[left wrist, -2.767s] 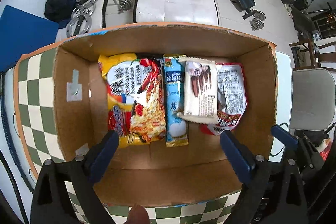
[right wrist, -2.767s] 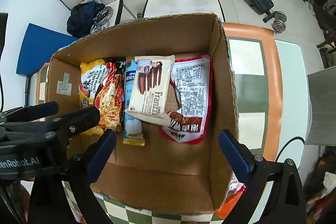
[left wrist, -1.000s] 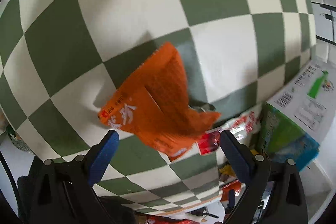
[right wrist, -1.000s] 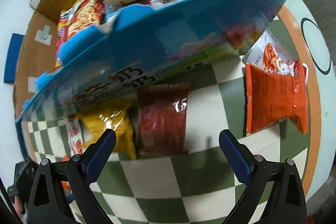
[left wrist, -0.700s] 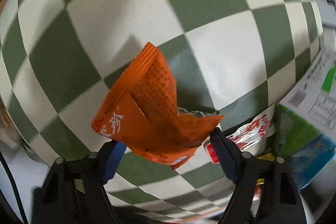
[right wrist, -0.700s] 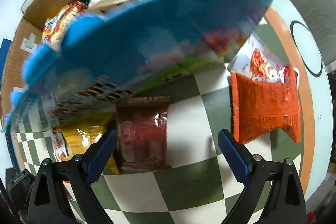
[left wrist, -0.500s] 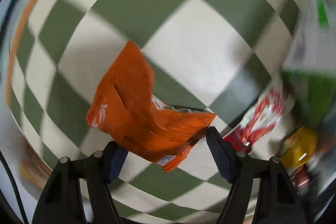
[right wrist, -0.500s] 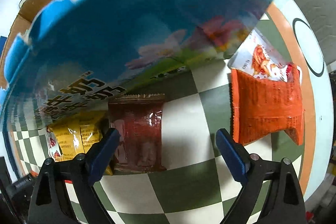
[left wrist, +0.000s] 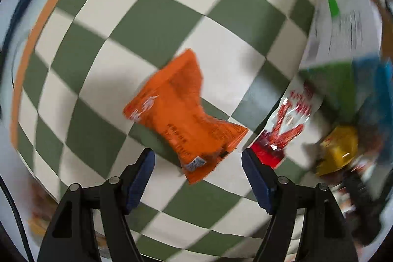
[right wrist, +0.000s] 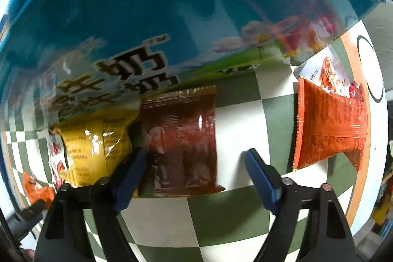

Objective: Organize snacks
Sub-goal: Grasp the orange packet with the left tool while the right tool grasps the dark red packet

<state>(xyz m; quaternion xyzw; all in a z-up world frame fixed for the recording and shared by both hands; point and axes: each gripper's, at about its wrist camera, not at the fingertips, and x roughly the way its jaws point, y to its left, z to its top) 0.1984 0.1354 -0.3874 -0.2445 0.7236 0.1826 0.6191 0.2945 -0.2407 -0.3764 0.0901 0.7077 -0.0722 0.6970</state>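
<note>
In the left wrist view an orange snack packet [left wrist: 181, 119] hangs crumpled just above the green-and-white checked cloth [left wrist: 172, 16], throwing a shadow on it. My left gripper [left wrist: 197, 163] is shut on the packet's lower end. In the right wrist view a dark red packet [right wrist: 181, 139] lies flat on the cloth between the jaws of my right gripper [right wrist: 194, 163], which are closing. The left pad is at the packet's edge, and the right pad still stands apart from it.
A big blue milk carton [right wrist: 172, 4] looms just behind the dark red packet. A yellow packet [right wrist: 95, 146] lies to its left, and a second orange packet [right wrist: 329, 129] lies over a white-and-red one [right wrist: 324, 73] near the cloth's orange border. In the left view a red-and-white packet [left wrist: 292, 119] lies right of the held one.
The left jaws closed on the orange packet, then lifted it off the cloth while the wrist rolled. The right gripper sank toward the dark red packet and its jaws narrowed.
</note>
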